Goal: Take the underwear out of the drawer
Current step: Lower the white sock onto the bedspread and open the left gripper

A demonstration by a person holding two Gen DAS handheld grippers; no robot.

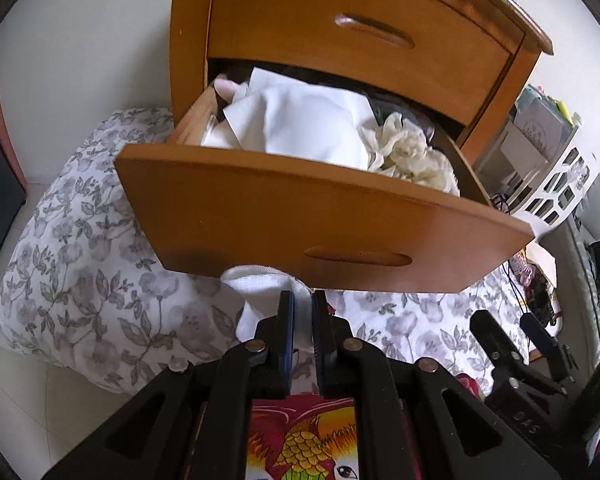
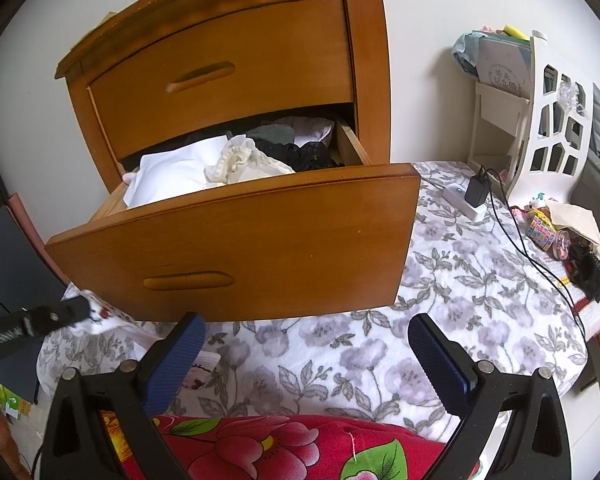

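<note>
The wooden nightstand's lower drawer (image 1: 284, 216) (image 2: 236, 236) is pulled out, full of clothes: white cloth (image 1: 300, 124) (image 2: 172, 172), cream lace (image 1: 408, 152) (image 2: 240, 160) and black lace (image 2: 300, 152). In the left wrist view my left gripper (image 1: 303, 298) sits below the drawer front, shut on a white piece of underwear (image 1: 256, 284) with a ribbed band, over the floral quilt. In the right wrist view that gripper (image 2: 78, 306) shows at the left edge with white, red-spotted fabric (image 2: 104, 318) at its tip. My right gripper (image 2: 304, 332) (image 1: 508, 322) stands open and empty in front of the drawer.
The upper drawer (image 2: 220, 72) is closed. A floral quilt (image 2: 440, 280) covers the bed below the drawer. A white rack (image 2: 552, 120), a charger with cable (image 2: 476, 192) and small items (image 2: 556, 236) lie to the right. A red flowered blanket (image 2: 280, 444) is nearest.
</note>
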